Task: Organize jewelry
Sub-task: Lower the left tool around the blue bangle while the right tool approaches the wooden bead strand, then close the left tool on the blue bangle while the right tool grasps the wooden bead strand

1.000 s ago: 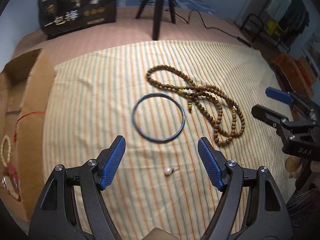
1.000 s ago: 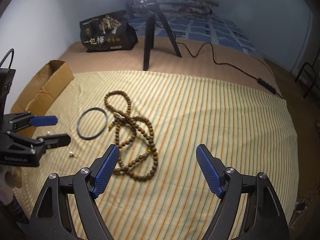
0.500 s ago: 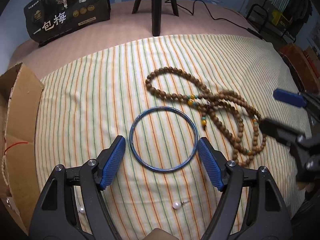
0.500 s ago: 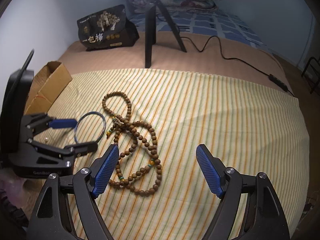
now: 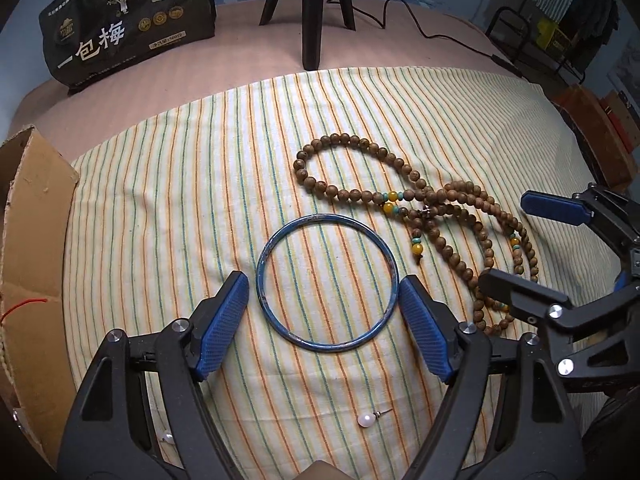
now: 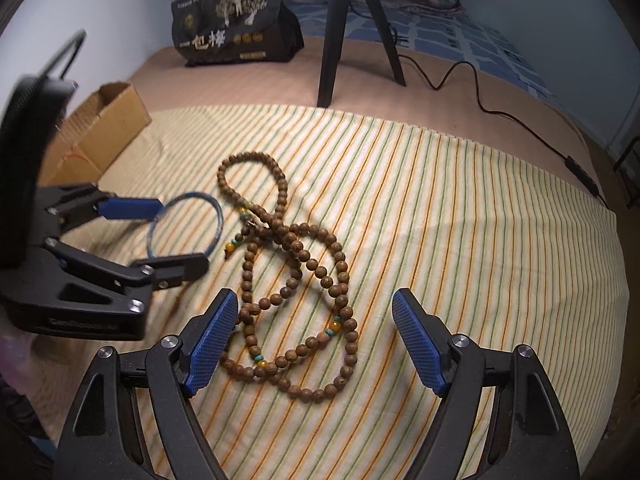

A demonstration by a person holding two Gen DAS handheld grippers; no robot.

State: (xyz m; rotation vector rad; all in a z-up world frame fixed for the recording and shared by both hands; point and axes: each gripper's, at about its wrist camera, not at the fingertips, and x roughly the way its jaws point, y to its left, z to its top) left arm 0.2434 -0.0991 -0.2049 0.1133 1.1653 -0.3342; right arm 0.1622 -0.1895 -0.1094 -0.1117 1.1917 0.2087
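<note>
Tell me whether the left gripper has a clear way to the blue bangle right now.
Probably yes: the left gripper is open with its pads on either side of the blue bangle, nothing between them; the wooden bead necklace lies off to the side.

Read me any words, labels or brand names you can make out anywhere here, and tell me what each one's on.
"一包梅": large pale characters on the black bag behind the striped cloth.
Bag's small print and gold seals: too small to read.
Raised lettering on the left gripper body, seen from the right wrist: too blurred to read.

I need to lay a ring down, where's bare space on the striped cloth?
Free: the right stretch of the striped yellow cloth, between the brown wooden bead necklace and the cloth's edge. Crowded: around the blue bangle, pearl earring and cardboard box.
</note>
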